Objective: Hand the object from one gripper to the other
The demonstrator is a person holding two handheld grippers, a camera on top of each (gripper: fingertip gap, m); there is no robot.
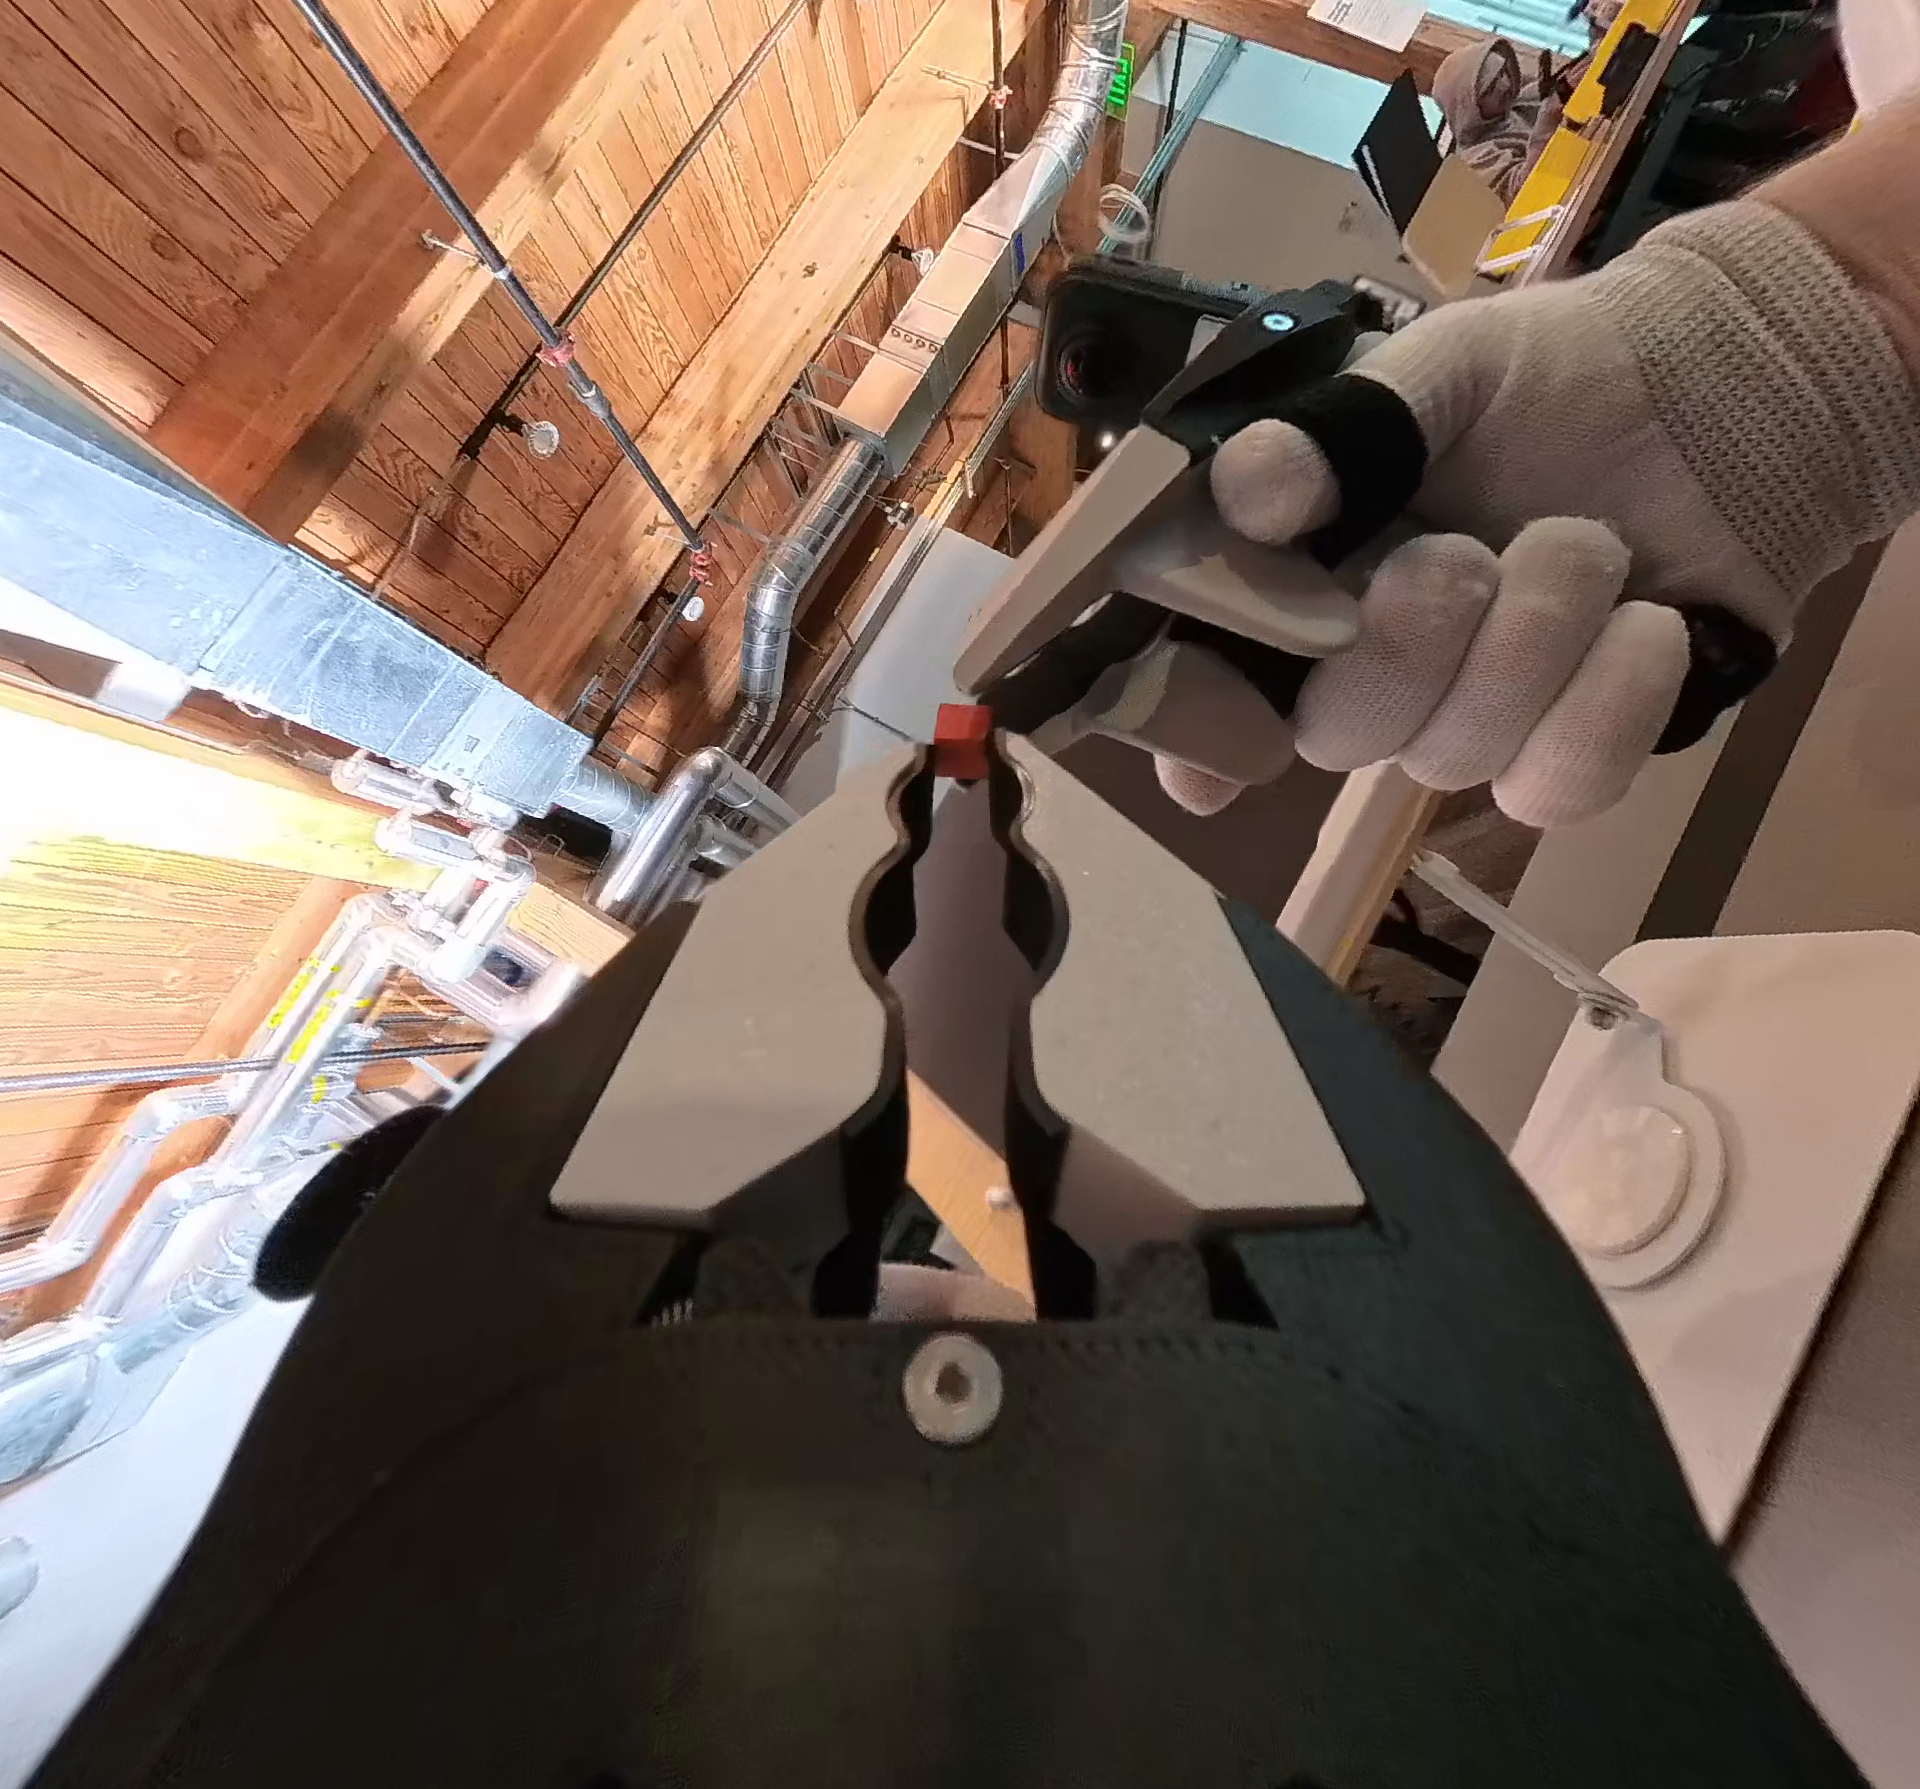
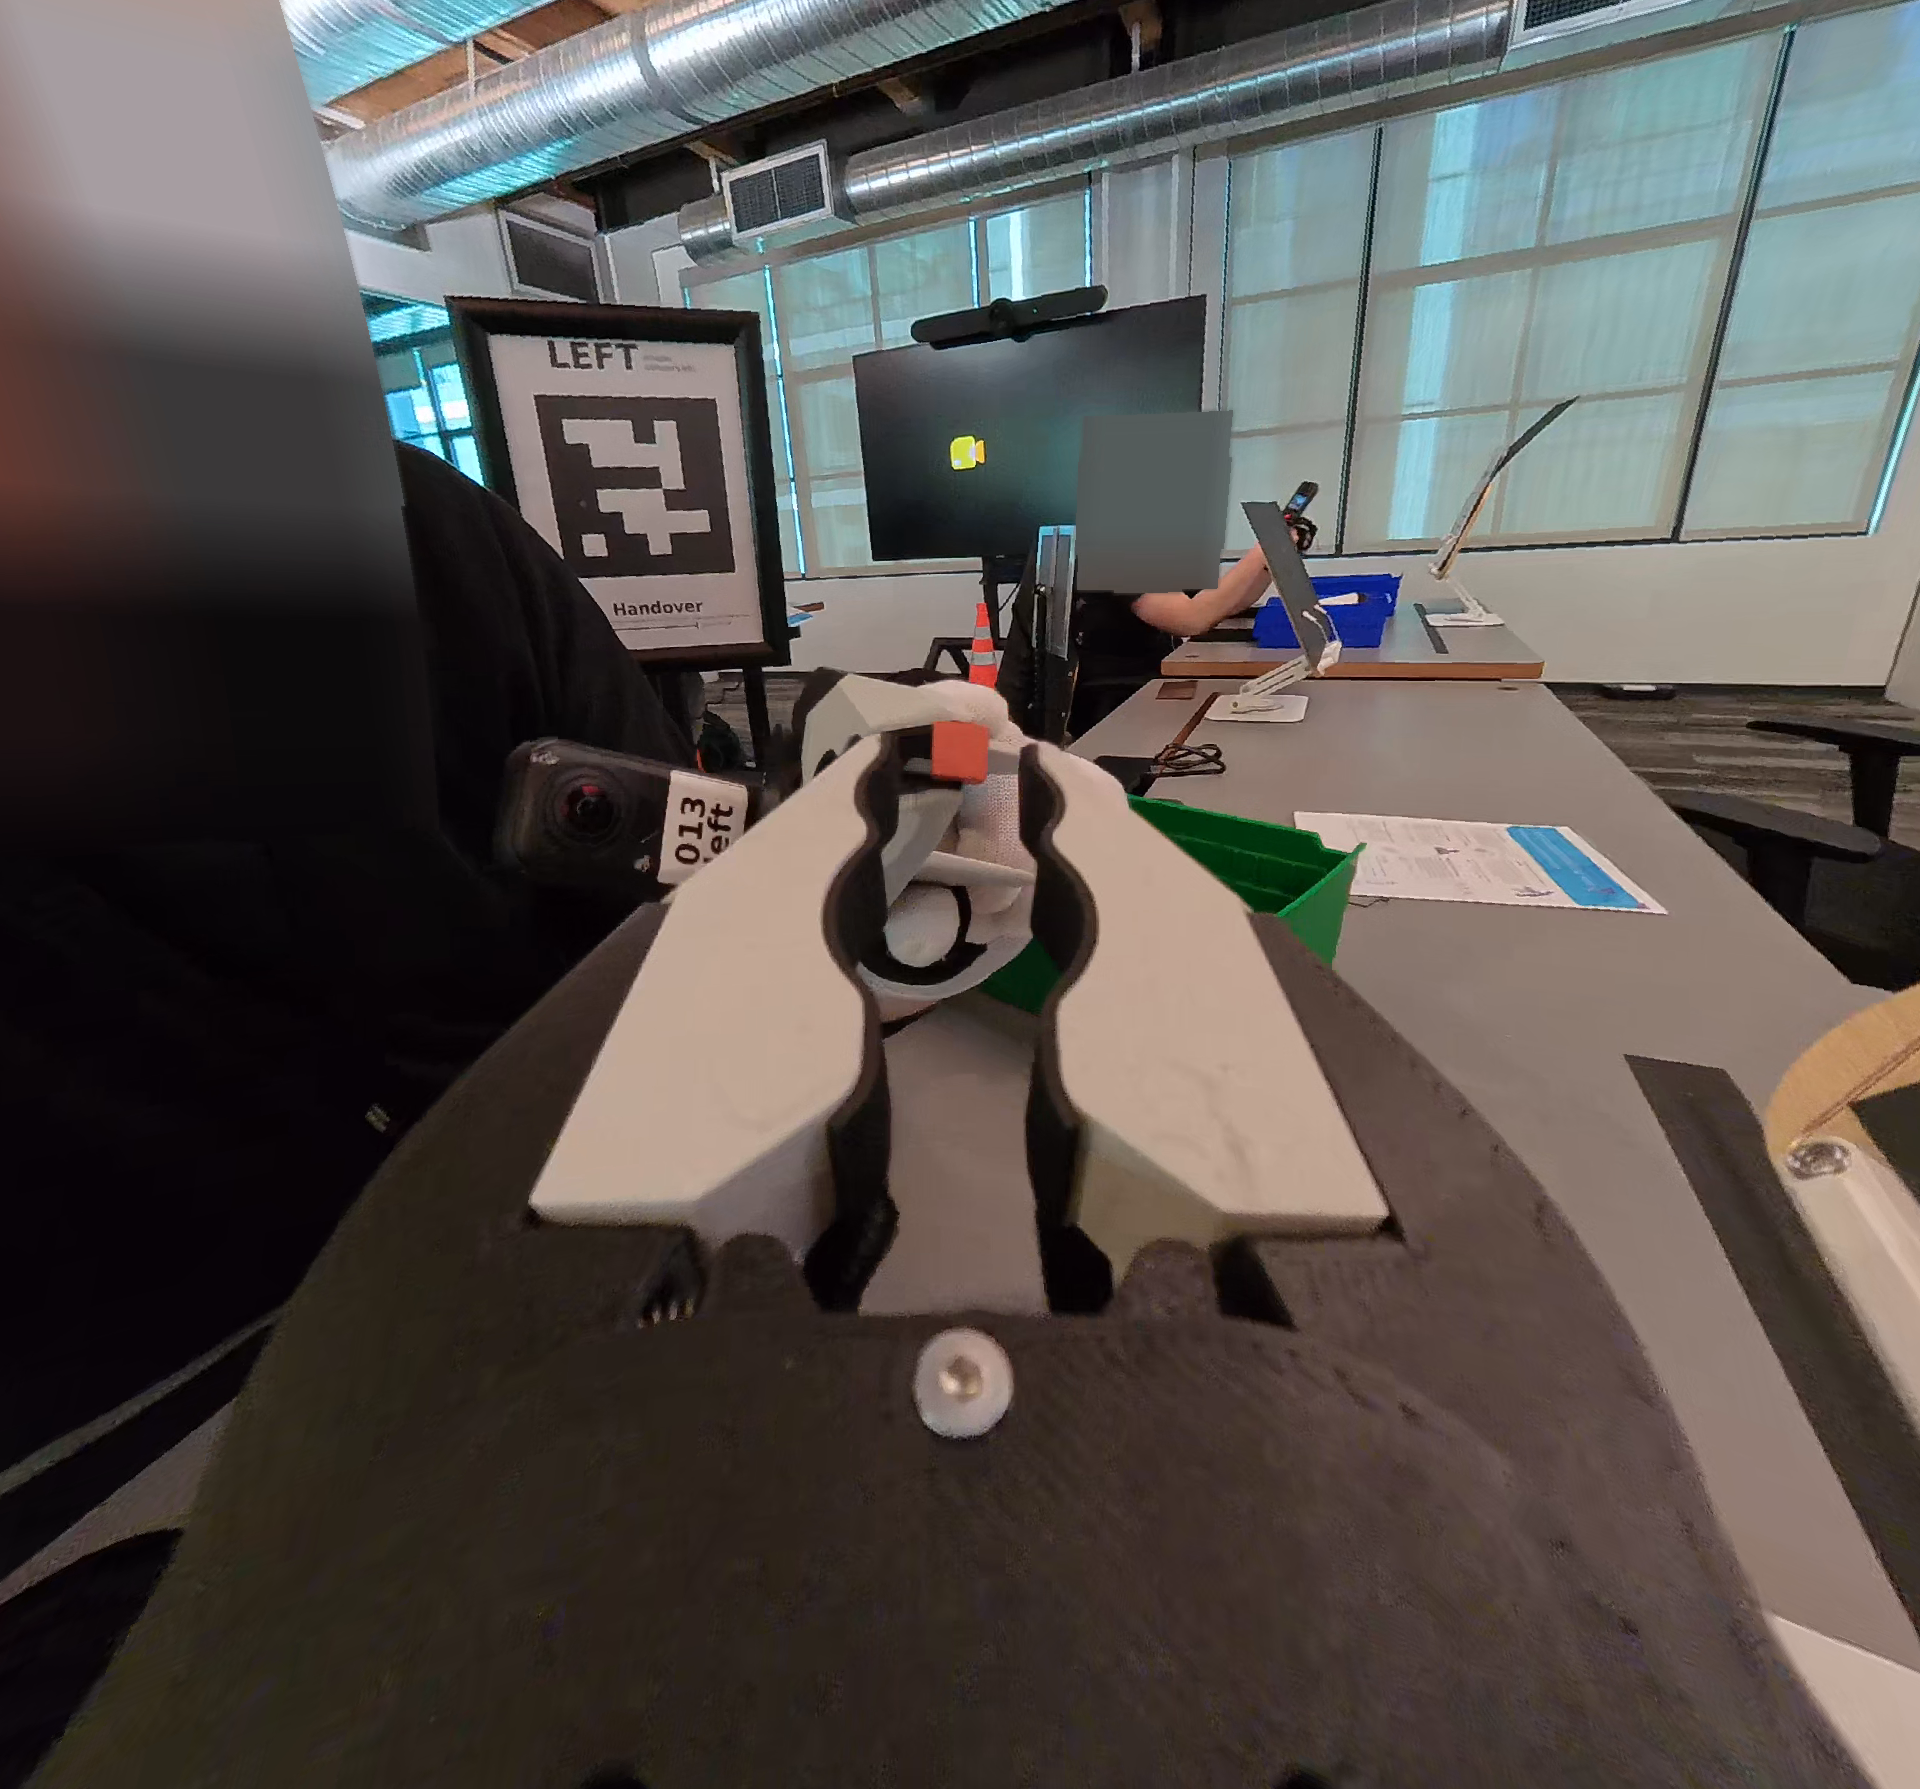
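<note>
Nearest the lens in your left wrist view, the black housing and two grey fingers of your left gripper converge on a small red cube; the cube sits pinched between the black-lined tips, at their very ends, with its upper part standing proud of them; just beyond the right-hand tip, the closed point of your right gripper lies against or very near the cube's far corner, though contact cannot be told from this angle; your gloved right hand wraps that gripper's handle, to the right of and beyond the fingers. In your right wrist view, the right gripper has a gap between its grey fingers, and the cube appears in that gap at tip level, clear of both inner linings as far as can be judged; the cube rests on the grey tips of the left gripper, seen beyond the fingers with your white-gloved hand behind it; a green bin stands on the grey table beyond the right-hand finger; a framed marker board stands beyond the left-hand finger.
</note>
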